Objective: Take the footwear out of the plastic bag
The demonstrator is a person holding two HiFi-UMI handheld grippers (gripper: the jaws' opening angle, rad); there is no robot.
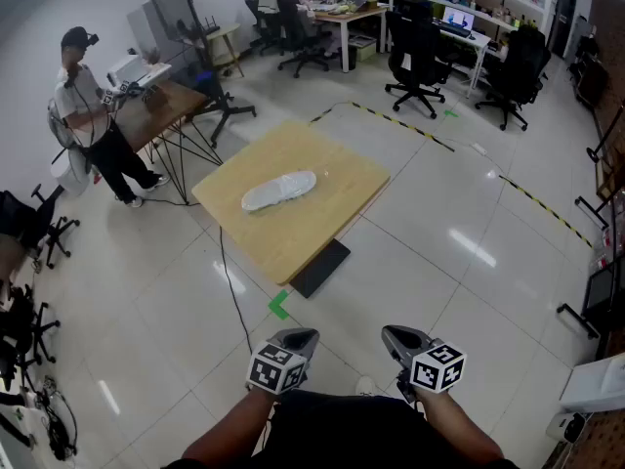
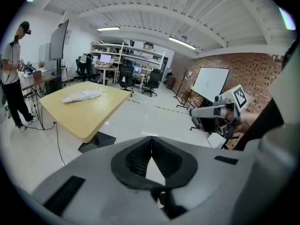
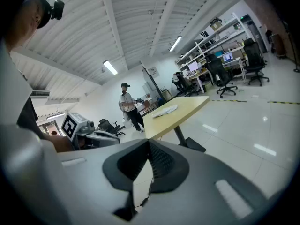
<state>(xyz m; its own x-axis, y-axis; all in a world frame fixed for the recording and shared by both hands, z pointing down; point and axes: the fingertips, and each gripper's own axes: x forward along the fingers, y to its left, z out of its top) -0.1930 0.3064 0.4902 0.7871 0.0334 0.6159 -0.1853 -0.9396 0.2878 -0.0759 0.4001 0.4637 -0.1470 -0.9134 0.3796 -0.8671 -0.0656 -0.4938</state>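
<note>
A whitish plastic bag with the footwear inside (image 1: 278,191) lies near the middle of a light wooden table (image 1: 332,218), well ahead of me. Both grippers hang low in front of my body, far short of the table. My left gripper (image 1: 299,338) and right gripper (image 1: 396,336) are both shut with nothing between the jaws. The left gripper view shows its closed jaws (image 2: 151,146), the bagged footwear (image 2: 82,95) far off, and the right gripper (image 2: 220,111) beside it. The right gripper view shows its closed jaws (image 3: 149,146), the bag (image 3: 165,110) and the left gripper (image 3: 91,134).
The table stands on a black base plate (image 1: 319,268) on a glossy tiled floor. A person (image 1: 98,115) stands at a desk to the far left. Office chairs (image 1: 415,57) and desks line the back. A cable (image 1: 234,301) runs across the floor.
</note>
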